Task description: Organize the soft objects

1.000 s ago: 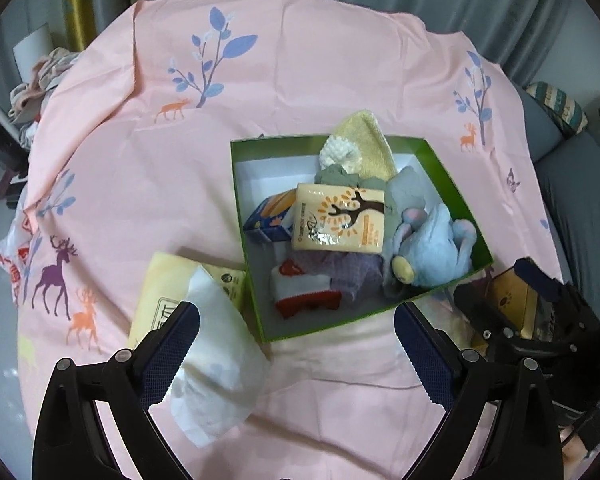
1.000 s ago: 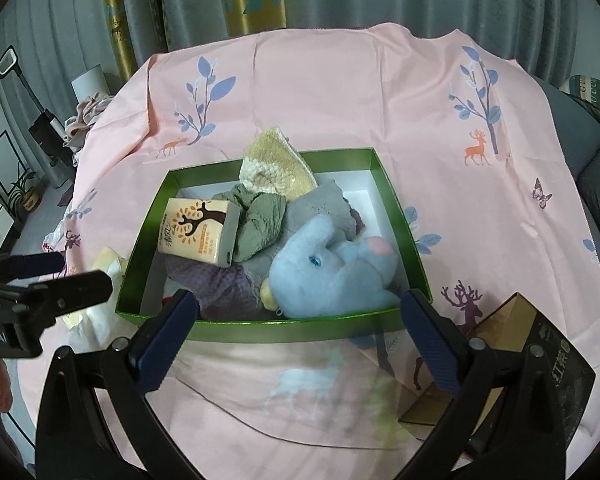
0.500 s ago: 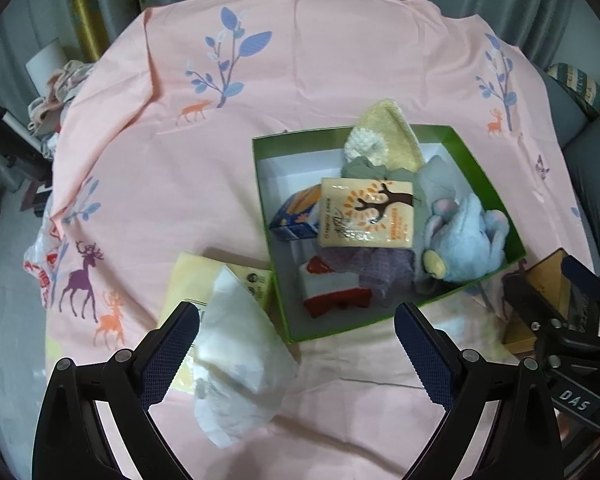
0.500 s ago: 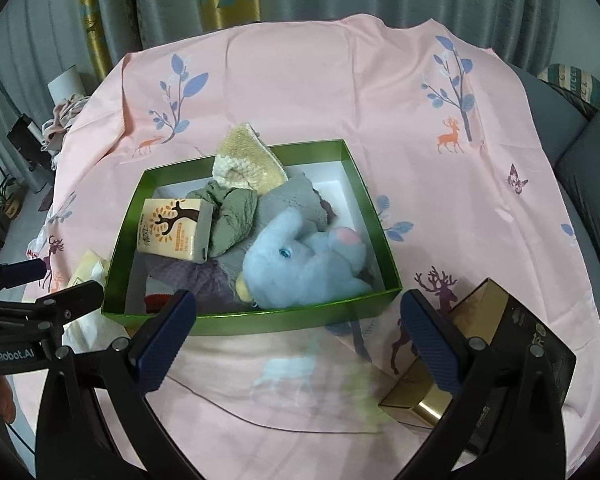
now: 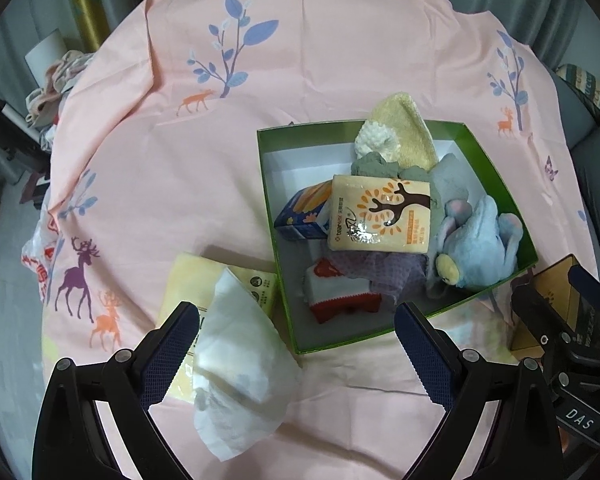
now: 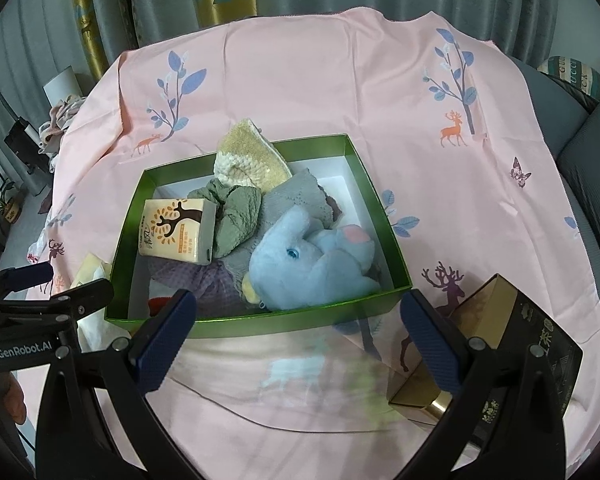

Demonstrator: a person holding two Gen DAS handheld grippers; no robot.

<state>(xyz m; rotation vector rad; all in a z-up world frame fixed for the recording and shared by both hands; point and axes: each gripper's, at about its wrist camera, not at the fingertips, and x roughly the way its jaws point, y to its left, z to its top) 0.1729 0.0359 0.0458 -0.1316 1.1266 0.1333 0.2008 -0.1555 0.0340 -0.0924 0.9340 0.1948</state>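
A green box (image 5: 496, 168) (image 6: 256, 322) on the pink cloth holds a blue plush elephant (image 5: 480, 246) (image 6: 316, 260), a tissue pack with a tree print (image 5: 380, 214) (image 6: 176, 232), a yellow knit hat (image 5: 400, 136) (image 6: 248, 158), green and grey cloths (image 6: 236, 212), a purple cloth (image 5: 380, 274), a red-white item (image 5: 340, 296) and a blue-orange carton (image 5: 304, 212). A yellow tissue pack with a white tissue (image 5: 236, 352) lies left of the box. My left gripper (image 5: 296, 352) is open and empty above it. My right gripper (image 6: 296, 336) is open and empty in front of the box.
A black and gold box (image 6: 504, 348) (image 5: 548, 300) lies right of the green box, by my right finger. The pink deer-print cloth (image 6: 300, 80) covers the table. Curtains hang behind. A grey sofa (image 6: 588, 152) stands at the right. Clutter (image 5: 48, 92) sits at the far left.
Both grippers have pulled back and up from the box, so it looks smaller. The left view has shifted left. Nothing was grasped or released.
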